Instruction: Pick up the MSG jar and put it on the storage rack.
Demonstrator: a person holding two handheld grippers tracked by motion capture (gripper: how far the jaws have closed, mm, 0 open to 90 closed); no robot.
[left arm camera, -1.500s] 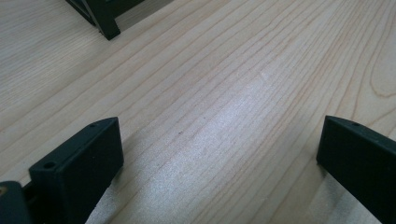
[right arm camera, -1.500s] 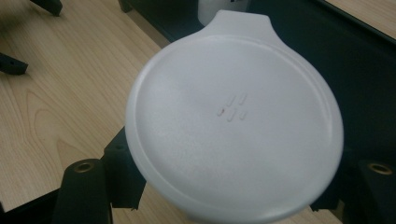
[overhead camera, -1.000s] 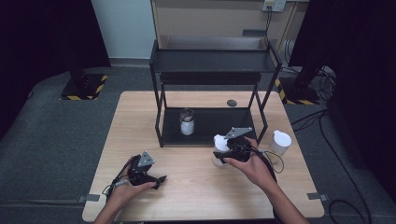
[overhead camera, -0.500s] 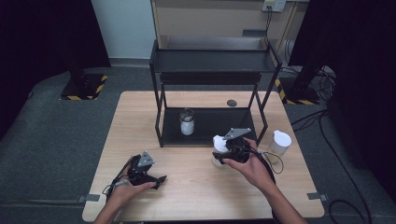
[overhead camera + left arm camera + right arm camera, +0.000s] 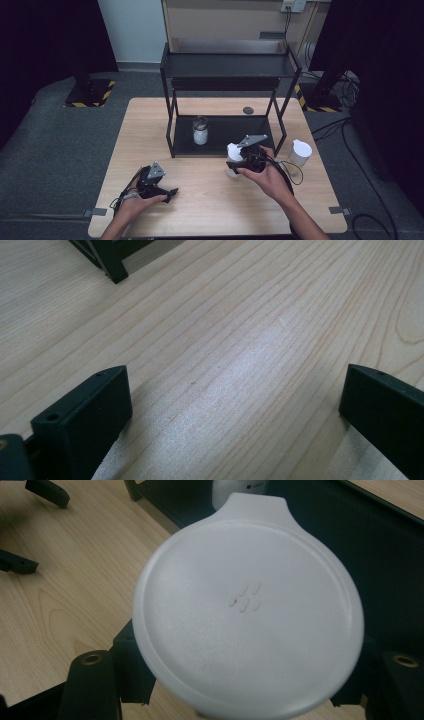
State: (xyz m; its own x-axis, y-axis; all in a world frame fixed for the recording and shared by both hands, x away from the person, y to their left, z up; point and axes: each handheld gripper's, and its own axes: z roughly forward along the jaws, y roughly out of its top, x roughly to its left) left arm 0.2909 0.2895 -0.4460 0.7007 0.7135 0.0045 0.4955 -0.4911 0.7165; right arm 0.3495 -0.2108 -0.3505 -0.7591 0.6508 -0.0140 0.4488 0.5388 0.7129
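On the near half of the wooden table (image 5: 150,130) we see both hand-held grippers at work. The right gripper (image 5: 243,161), carried in the person's right hand (image 5: 267,177), sits just in front of the black shelf rack (image 5: 227,65), near its lower tray. Its jaws are closed on a white lidded container (image 5: 233,159), which stands upright. In the right gripper view we look down on the round white lid (image 5: 250,615), which bears a small pouring tab at its far edge and a cluster of short raised marks at its centre; the two black jaws flank the container's body on either side beneath the lid's rim.

The left gripper (image 5: 162,190), held in the left hand (image 5: 135,205), lies low over the near left part of the table, well apart from the container. In the left gripper view we find its jaws spread wide, with nothing but bare wood grain between them and one foot of the rack (image 5: 112,265) at the far left.

On the rack's lower tray we note a small glass jar (image 5: 200,131) with white contents, standing upright. A second white lidded container (image 5: 299,152) stands on the table to the right of the rack, beyond the right hand. A small dark disc (image 5: 248,110) lies on the table behind the tray.
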